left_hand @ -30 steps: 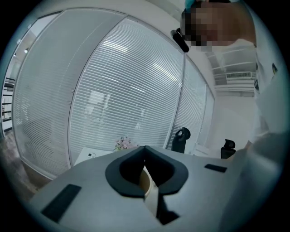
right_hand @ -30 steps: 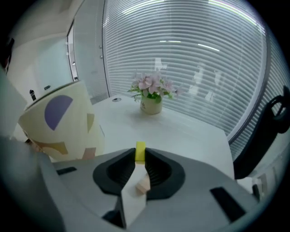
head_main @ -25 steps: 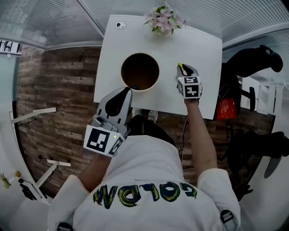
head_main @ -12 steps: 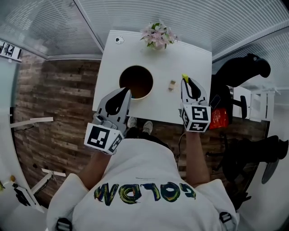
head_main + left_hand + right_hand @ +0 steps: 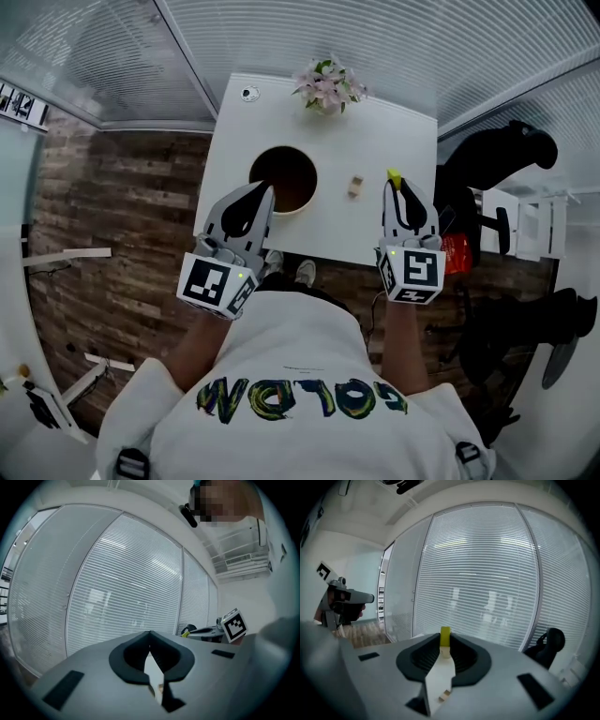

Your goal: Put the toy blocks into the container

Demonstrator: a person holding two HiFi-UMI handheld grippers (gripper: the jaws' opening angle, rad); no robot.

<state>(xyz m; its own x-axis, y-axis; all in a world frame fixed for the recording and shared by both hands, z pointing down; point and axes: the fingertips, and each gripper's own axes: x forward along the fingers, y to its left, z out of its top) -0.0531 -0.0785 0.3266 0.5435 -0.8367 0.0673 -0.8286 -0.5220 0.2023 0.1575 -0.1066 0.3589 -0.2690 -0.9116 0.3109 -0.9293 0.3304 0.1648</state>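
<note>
Right gripper (image 5: 396,182) pinches a yellow block (image 5: 445,636) up high, likely to clear the container (image 5: 316,180) rim on its left, while left gripper (image 5: 265,189) has its jaws pressed together, empty.

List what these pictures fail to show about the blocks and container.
- Container contents: head view, interior dark, left claw overlaps its rim.
- Loose tan block: head view, too small for shape.
- Yellow block: right gripper view, right claw hides all but its end.

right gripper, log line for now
right gripper: shut on small yellow block; left gripper: shut, empty; tan wooden block: on white table
</note>
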